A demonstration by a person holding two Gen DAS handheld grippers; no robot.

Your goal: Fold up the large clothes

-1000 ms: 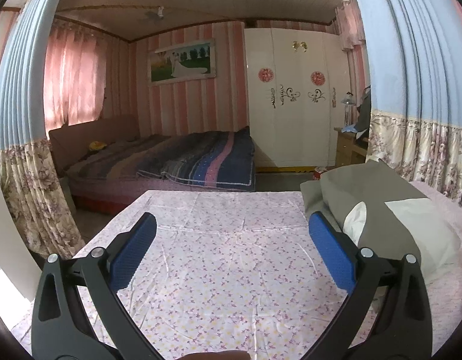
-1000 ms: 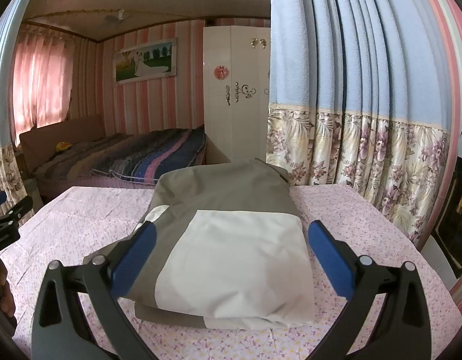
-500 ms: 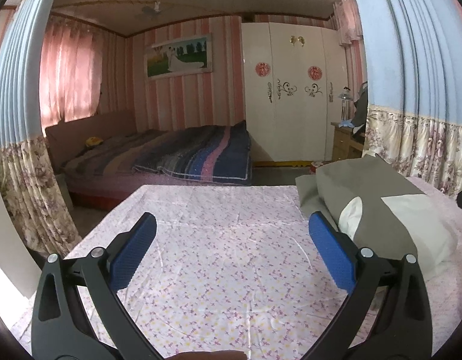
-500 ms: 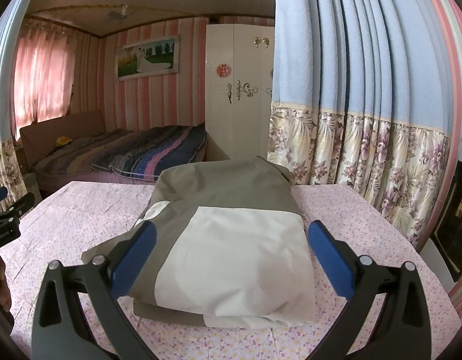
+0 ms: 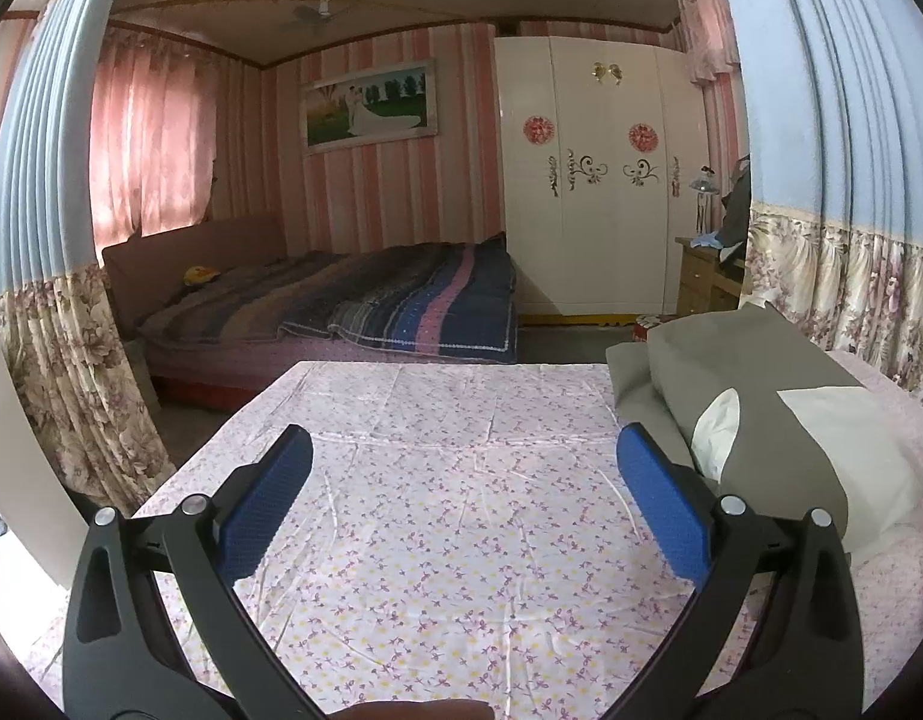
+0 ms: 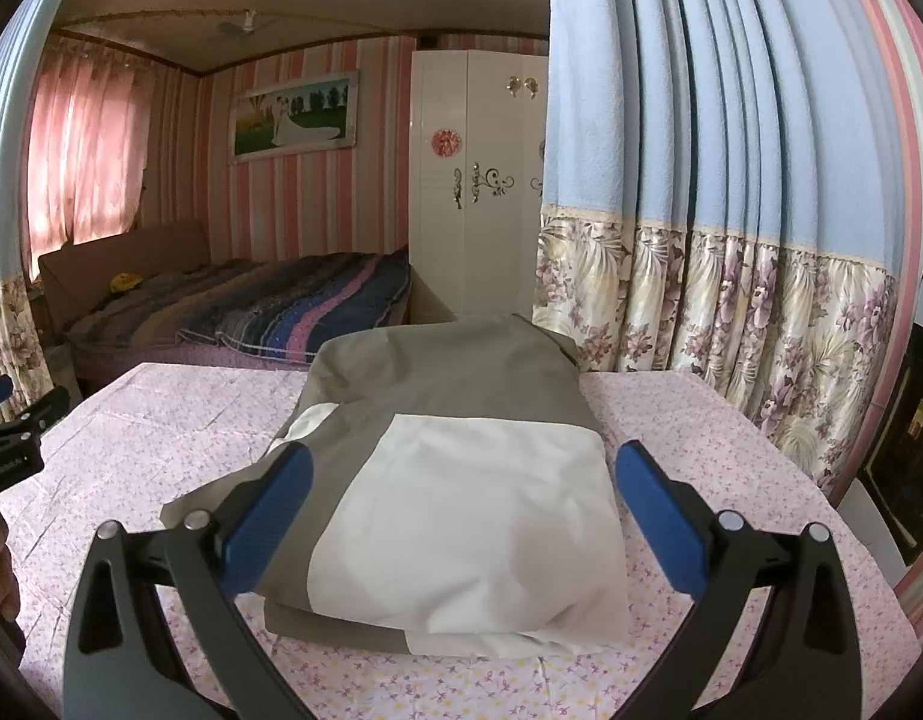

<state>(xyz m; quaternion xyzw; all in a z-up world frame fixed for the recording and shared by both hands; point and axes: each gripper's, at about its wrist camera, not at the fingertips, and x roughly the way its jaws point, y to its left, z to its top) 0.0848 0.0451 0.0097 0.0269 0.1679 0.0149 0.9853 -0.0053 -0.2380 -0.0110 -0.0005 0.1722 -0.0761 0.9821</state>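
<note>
Lying folded on the table [image 6: 731,438]: one garment [image 6: 461,480], grey with white panels, at the right side, under the right gripper [image 6: 458,495].

Both claws are hanging apart and empty; the left gripper [image 5: 461,495] is hovering over bare floral cloth, the garment [image 5: 779,420] just beside its right finger. Item is looking soft, puffy, light, likely slick-shelled, so layers may be sliding. Best hold is probably a pinch through the stacked near edge, or one gripper at each side.
</note>
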